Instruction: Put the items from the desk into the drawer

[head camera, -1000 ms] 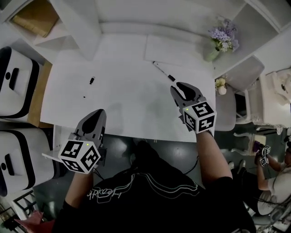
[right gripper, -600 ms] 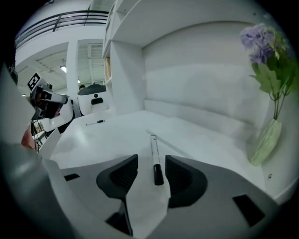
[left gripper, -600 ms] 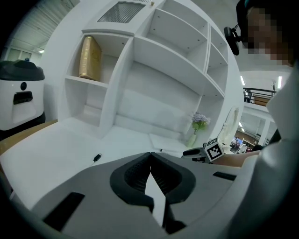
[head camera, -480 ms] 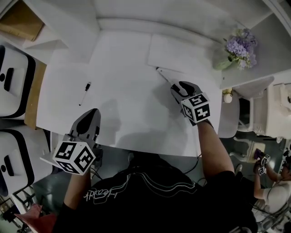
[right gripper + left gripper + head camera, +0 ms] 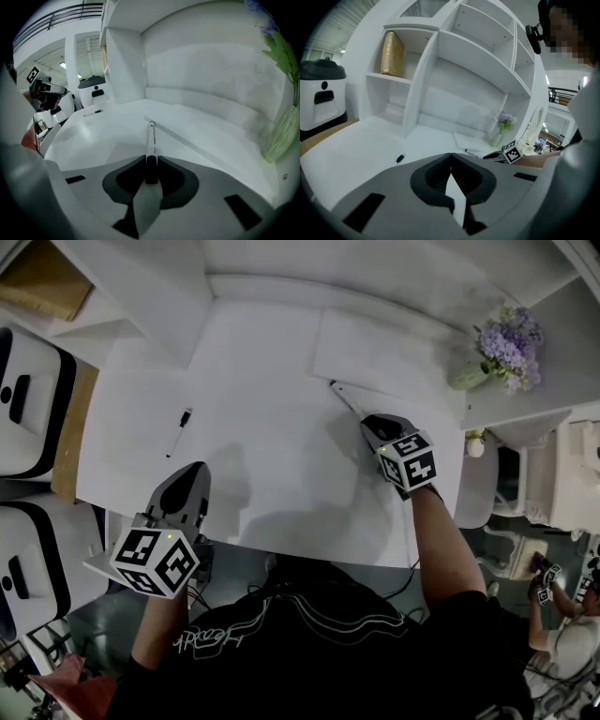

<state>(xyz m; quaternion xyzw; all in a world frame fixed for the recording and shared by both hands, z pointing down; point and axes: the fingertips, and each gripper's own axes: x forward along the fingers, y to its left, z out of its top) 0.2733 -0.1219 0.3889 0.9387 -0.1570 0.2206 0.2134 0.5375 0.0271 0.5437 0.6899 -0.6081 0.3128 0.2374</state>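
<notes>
A white marker (image 5: pixel 343 397) with a black end lies on the white desk (image 5: pixel 281 484), right of centre. My right gripper (image 5: pixel 367 420) has just closed its jaws, and they now pinch the marker's black end. In the right gripper view the white barrel of the marker (image 5: pixel 151 138) runs straight ahead from the right gripper (image 5: pixel 150 158). A small black-and-white pen (image 5: pixel 177 431) lies far left on the desk; this pen (image 5: pixel 400 158) also shows in the left gripper view. My left gripper (image 5: pixel 190 471) hovers at the desk's front edge; the left gripper (image 5: pixel 451 156) is shut and empty.
A sheet of paper (image 5: pixel 384 352) lies at the back right, just beyond the marker. A vase of purple flowers (image 5: pixel 506 338) stands at the right corner. White shelving (image 5: pixel 454 70) rises behind the desk. White bins (image 5: pixel 23 399) stand on the left, a white chair (image 5: pixel 478 493) on the right.
The right gripper came down onto the marker's near end and its jaws closed on the black end. The left gripper shifted slightly along the front edge.
</notes>
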